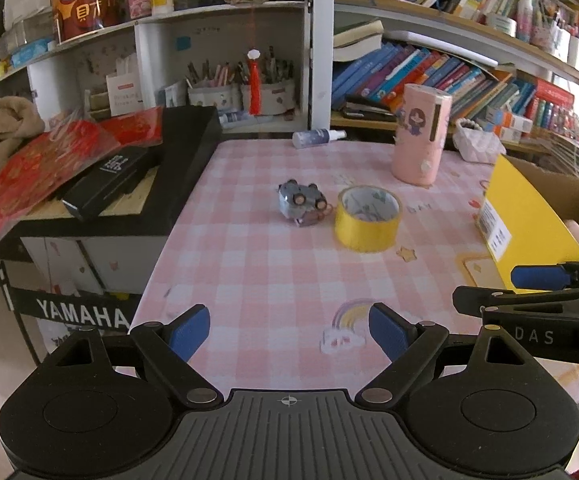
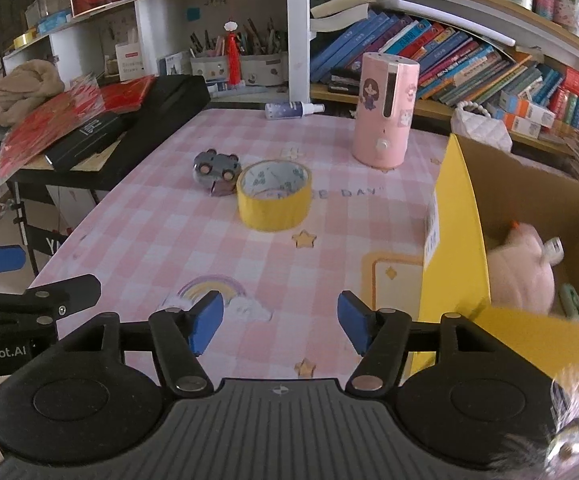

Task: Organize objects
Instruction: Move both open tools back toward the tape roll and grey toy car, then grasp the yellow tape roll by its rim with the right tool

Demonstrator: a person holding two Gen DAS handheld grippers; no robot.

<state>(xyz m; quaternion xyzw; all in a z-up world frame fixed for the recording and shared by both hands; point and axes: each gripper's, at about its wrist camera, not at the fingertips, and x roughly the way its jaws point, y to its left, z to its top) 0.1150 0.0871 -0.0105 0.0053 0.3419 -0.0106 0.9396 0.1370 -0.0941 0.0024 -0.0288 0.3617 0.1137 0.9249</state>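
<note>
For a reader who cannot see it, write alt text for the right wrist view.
The open right gripper hovers empty over a pink checked table. Ahead lie a yellow tape roll and, just left of it, an upturned grey toy car, with a pink dispenser standing behind. At right, a yellow cardboard box holds a pink plush toy.

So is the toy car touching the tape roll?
Cannot tell. In both wrist views the toy car sits right against the tape roll, its lower edge meeting the roll's rim with no checked cloth between, but neither shows actual contact.
</note>
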